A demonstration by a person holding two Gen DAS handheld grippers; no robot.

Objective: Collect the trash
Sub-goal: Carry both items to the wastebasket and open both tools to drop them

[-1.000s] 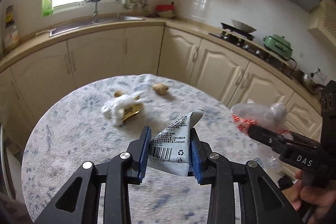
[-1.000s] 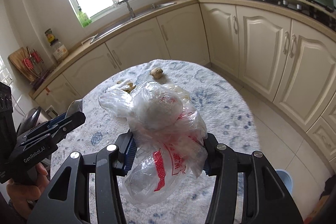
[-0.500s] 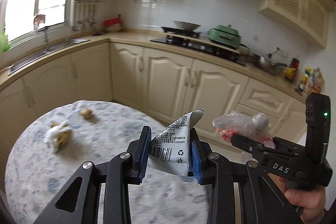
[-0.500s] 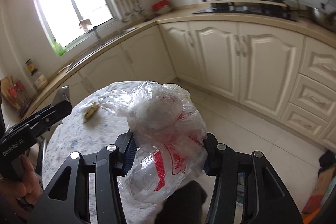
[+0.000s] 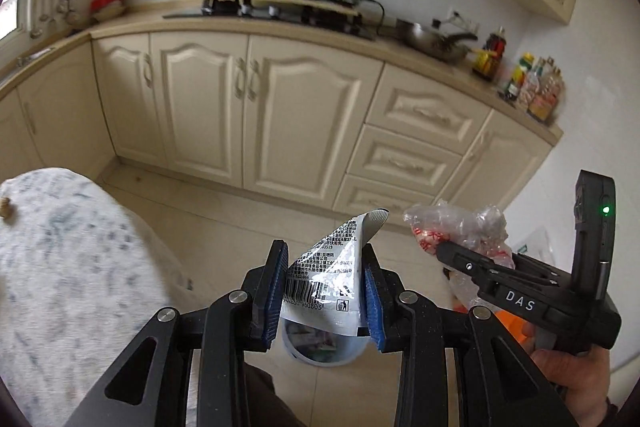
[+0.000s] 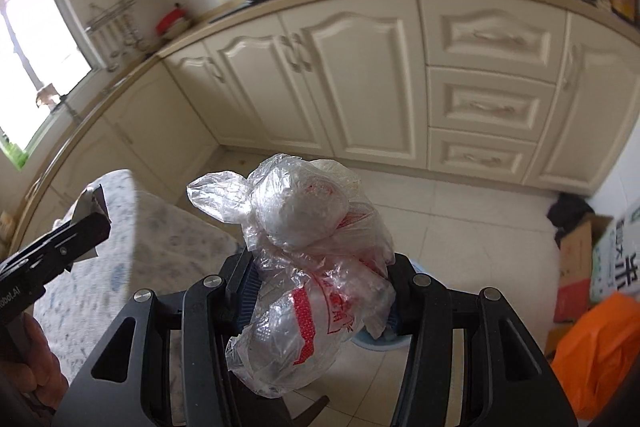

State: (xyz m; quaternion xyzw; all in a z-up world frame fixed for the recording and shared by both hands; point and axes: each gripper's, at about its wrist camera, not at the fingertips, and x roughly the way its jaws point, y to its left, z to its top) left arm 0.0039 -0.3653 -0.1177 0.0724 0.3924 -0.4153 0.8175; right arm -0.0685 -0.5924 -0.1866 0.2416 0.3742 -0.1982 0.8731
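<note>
Between blue pads (image 5: 275, 294), crinkled foil wrapper (image 5: 326, 281)

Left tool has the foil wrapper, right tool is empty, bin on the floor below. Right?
Not quite. The right tool is shut on a crumpled plastic bag, as the right wrist view shows. The left tool does hold the foil wrapper, above the bin.

Bin (image 5: 320, 351) mostly hidden behind wrapper (image 5: 324, 287); contents unreadable. Table (image 5: 60, 267) cut by frame edge. Counter bottles (image 5: 536, 87) blurred, labels illegible.
</note>
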